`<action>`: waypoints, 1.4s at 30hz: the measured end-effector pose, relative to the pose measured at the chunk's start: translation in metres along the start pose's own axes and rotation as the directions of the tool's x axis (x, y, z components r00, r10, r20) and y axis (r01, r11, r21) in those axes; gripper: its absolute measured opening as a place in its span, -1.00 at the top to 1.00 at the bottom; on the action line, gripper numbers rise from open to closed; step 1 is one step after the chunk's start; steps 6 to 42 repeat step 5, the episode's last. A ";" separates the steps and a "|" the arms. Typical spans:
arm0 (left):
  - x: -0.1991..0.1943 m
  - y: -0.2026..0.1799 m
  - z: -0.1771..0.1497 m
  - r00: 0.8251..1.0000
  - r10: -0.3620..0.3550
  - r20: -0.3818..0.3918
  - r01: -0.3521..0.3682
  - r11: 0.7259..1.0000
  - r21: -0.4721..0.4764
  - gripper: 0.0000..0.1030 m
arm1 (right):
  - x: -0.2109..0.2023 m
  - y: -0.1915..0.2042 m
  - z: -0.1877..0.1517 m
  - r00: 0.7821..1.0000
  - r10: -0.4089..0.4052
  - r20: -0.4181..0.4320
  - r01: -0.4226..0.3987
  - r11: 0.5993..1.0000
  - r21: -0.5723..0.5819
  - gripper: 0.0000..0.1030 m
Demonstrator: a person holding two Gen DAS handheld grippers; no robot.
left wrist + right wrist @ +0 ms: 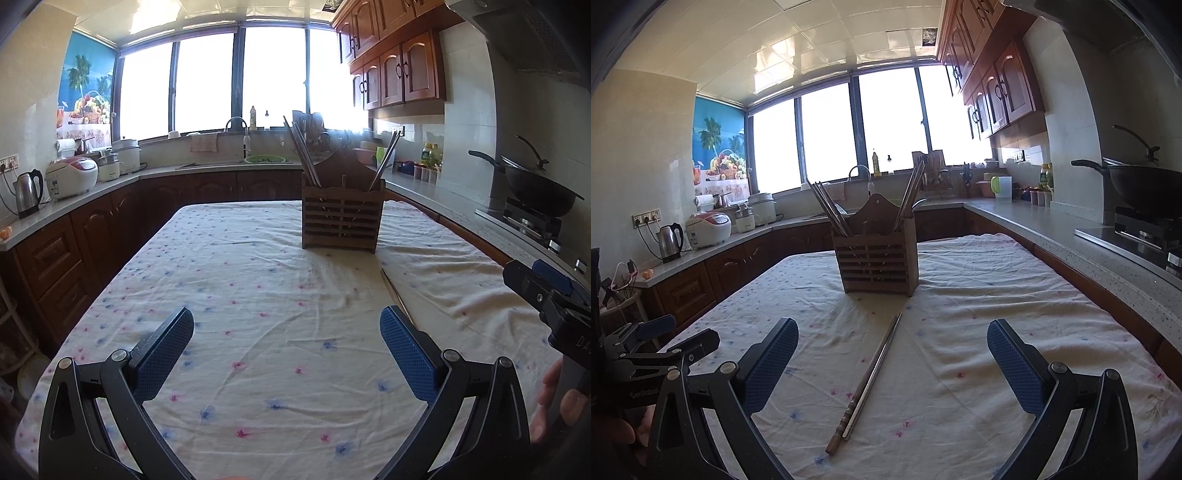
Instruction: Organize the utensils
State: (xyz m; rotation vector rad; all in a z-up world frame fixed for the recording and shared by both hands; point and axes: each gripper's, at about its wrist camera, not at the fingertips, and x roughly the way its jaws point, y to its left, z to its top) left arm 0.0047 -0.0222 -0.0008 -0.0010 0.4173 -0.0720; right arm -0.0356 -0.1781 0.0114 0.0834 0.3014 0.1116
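Observation:
A wooden slatted utensil holder (340, 216) stands at the far middle of the cloth-covered table, with chopsticks leaning out on both sides; it also shows in the right wrist view (878, 260). A pair of chopsticks (870, 380) lies on the cloth between my right gripper's fingers; part of it shows in the left wrist view (397, 293). My right gripper (892, 354) is open and empty above the pair. My left gripper (286, 343) is open and empty over bare cloth. The right gripper's body (546, 295) shows at the right edge of the left wrist view.
The table carries a white flowered cloth (258, 295). Kitchen counters run around it: a kettle (26, 194) and rice cooker (72, 177) on the left, a sink (240, 147) at the back, a wok on a stove (535, 188) on the right.

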 end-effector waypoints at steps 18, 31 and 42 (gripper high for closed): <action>0.004 -0.002 0.000 1.000 -0.012 -0.015 0.012 1.000 0.000 -1.00 | 0.005 -0.001 0.002 1.000 0.000 -0.016 0.000 1.000 0.006 -1.00; 0.004 -0.002 0.000 1.000 -0.012 -0.015 0.012 1.000 0.000 -1.00 | 0.005 -0.001 0.002 1.000 0.000 -0.016 0.000 1.000 0.006 -1.00; 0.004 -0.002 0.000 1.000 -0.012 -0.015 0.012 1.000 0.000 -1.00 | 0.005 -0.001 0.002 1.000 0.000 -0.016 0.000 1.000 0.006 -1.00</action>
